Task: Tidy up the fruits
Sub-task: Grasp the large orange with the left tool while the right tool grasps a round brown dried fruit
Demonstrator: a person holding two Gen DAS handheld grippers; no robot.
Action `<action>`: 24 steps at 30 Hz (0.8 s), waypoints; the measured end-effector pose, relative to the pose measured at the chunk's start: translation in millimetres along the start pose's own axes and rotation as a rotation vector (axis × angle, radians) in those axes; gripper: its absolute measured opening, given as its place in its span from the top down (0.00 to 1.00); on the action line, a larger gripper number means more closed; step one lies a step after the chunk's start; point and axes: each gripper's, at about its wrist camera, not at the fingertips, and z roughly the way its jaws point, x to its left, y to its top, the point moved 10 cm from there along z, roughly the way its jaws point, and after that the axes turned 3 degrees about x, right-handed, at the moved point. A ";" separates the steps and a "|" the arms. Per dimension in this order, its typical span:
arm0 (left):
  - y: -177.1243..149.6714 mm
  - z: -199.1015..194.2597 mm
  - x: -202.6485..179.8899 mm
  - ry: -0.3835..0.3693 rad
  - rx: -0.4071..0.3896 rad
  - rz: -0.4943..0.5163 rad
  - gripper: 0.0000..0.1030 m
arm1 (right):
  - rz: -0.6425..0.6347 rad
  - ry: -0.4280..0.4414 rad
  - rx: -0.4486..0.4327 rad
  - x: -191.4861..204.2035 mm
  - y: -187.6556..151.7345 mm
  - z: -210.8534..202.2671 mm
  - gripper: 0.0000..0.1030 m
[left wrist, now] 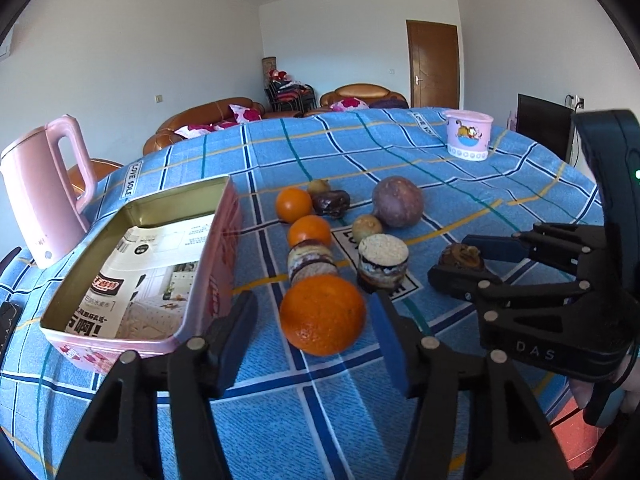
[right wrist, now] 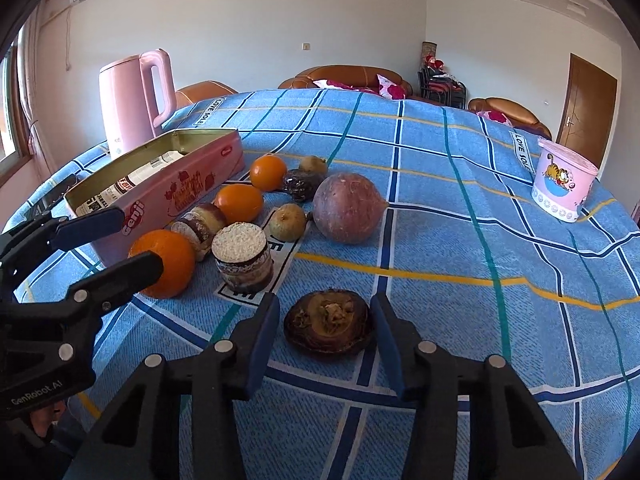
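Fruits lie on a blue checked tablecloth [left wrist: 460,184] beside an open pink tin [left wrist: 132,280]. My left gripper [left wrist: 312,320] is open with its fingers on both sides of a large orange [left wrist: 322,314], which rests on the cloth. My right gripper [right wrist: 326,328] is open around a dark shrivelled fruit [right wrist: 329,322]; it shows in the left wrist view [left wrist: 460,258] too. Behind lie two smaller oranges [left wrist: 309,231], two round layered cakes [left wrist: 383,262], a big purple fruit [left wrist: 397,201], a small brownish fruit [left wrist: 367,227] and a dark dried fruit [left wrist: 331,203].
A pink kettle [left wrist: 42,196] stands left of the tin. A pink cartoon tub [left wrist: 468,135] sits far right on the cloth. The tin is lined with printed paper [left wrist: 152,268]. Sofas and a door lie beyond the table.
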 end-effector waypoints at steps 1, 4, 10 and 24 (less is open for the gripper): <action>-0.4 2.7 1.1 -0.009 0.012 -0.011 0.41 | -0.002 0.002 0.000 0.5 -0.3 -0.1 0.56; 1.7 3.3 1.9 -0.025 0.008 -0.027 0.42 | -0.004 0.006 -0.002 0.9 -0.1 -0.3 0.55; 0.5 3.1 -3.3 -0.051 -0.001 -0.014 0.54 | -0.030 0.002 -0.022 5.0 0.1 -2.4 0.56; 5.2 -8.5 1.7 -0.060 -0.071 -0.038 0.55 | -0.033 0.046 -0.112 7.9 5.7 -14.7 0.56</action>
